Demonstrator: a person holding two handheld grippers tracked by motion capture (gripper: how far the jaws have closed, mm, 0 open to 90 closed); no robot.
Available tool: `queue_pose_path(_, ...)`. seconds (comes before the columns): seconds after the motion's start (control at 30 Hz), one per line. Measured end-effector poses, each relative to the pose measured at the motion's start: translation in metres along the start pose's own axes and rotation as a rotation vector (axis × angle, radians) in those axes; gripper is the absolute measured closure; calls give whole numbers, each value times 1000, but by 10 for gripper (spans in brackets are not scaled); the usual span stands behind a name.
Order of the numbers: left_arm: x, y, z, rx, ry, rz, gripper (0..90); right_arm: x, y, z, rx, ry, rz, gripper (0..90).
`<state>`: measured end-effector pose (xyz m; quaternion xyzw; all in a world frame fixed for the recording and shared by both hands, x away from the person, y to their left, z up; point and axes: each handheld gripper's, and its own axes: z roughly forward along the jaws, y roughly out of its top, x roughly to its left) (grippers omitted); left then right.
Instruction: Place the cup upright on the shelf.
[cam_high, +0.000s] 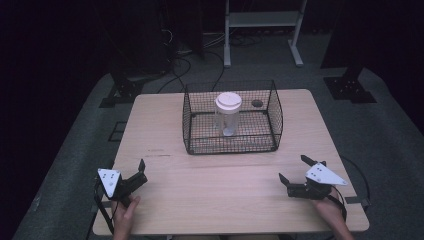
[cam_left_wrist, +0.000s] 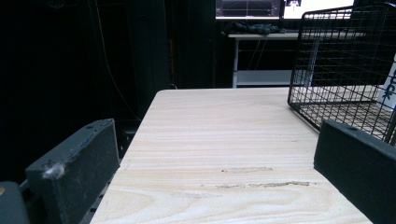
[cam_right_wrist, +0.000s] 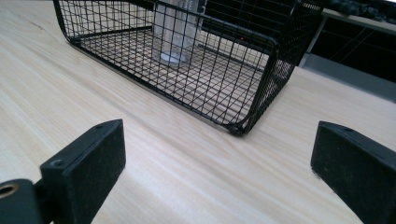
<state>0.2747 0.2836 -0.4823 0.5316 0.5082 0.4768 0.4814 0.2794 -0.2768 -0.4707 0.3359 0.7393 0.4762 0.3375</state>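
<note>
Clear plastic, with a white lid on top: that is the cup (cam_high: 228, 114) standing upright inside the black wire basket (cam_high: 232, 145), a little left of the basket's middle and toward its far side. In my right claw view the cup's see-through lower half (cam_right_wrist: 175, 35) shows through the mesh, its base resting on the basket's wire floor. The basket (cam_right_wrist: 261, 88) sits on the far half of the pale wooden worktop (cam_high: 220, 185), roughly centred between left and right, with a small dark round mark (cam_high: 257, 103) just behind its far right part.

Both of my claws are on the near side, well apart from the basket and from each other. My left claw (cam_high: 139, 172) is at the near left corner, held in my left hand (cam_high: 125, 215), its jaws spread wide with nothing between them; in its own view the bare wood runs between the two black pads and the basket's left near corner (cam_left_wrist: 345, 70) stands off to the right. My right claw (cam_high: 295, 172) is at the near right, in my right hand (cam_high: 332, 212), jaws likewise spread and gripping nothing, pointing toward the basket's near right corner.
</note>
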Motion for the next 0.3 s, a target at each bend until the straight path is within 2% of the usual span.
queue_pose_path(0.1,-1,0,0,1,0,2,0,4,-7,-4,-14,-19,21,27)
queue_pose_path(0.13,-1,0,0,1,0,2,0,4,-7,-4,-14,-19,21,27)
queue_pose_path(0.2,0,0,0,2,1,2,0,12,-12,-8,-15,-51,5,27)
queue_pose_path(0.3,0,0,1,2,0,1,0,19,-11,-13,-36,-44,-2,27)
